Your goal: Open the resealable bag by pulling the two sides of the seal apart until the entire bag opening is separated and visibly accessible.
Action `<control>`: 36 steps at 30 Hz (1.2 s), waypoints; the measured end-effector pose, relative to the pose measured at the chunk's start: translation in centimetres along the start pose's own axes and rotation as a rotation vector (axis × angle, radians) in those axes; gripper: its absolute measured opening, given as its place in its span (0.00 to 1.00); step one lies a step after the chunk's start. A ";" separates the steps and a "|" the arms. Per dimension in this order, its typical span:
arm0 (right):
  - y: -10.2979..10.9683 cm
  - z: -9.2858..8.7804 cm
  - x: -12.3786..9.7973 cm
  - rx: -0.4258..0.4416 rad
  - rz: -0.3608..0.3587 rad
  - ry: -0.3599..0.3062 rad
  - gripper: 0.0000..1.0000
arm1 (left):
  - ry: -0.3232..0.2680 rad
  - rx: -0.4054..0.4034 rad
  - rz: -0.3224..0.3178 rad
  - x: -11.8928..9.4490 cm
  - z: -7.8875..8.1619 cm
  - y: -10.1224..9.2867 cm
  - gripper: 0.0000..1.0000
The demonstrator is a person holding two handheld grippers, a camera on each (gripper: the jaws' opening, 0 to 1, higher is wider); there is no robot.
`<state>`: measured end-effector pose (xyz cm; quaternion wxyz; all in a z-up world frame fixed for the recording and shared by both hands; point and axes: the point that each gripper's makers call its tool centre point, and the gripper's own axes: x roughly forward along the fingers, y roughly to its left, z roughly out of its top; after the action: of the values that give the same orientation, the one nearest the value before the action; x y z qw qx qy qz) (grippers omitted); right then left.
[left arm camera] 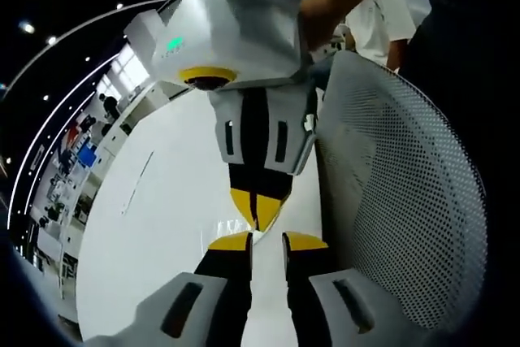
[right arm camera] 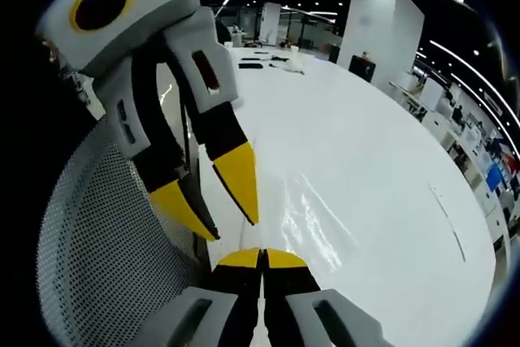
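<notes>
While both grippers meet tip to tip over the white table (right arm camera: 382,160), left gripper (left arm camera: 266,240) narrowly parted, right gripper (right arm camera: 262,258) pinched on the clear bag (right arm camera: 313,221) lying flat just beyond, mesh chair (left arm camera: 398,201) beside.

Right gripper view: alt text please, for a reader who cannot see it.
The right gripper, jaws shut, sits at the edge of a clear bag lying on a white table. The left gripper reaches in from the upper left, jaws open, beside a mesh chair back.
</notes>
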<state>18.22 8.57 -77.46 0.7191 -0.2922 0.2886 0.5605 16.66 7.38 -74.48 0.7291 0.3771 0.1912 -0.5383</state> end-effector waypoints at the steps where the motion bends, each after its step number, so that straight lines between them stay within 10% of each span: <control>1: 0.1 0.1 0.0 -0.005 0.002 -0.001 0.00 | 0.004 0.005 -0.012 0.1 -0.1 -0.2 0.13; 36: -3.2 4.2 -1.0 0.111 -0.076 -0.141 0.00 | 0.080 -0.039 0.097 0.0 -2.5 1.4 0.00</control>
<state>21.52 10.43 -73.66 0.7735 -0.2225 0.2568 0.5350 18.22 9.47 -75.58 0.7531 0.3930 0.2123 -0.4831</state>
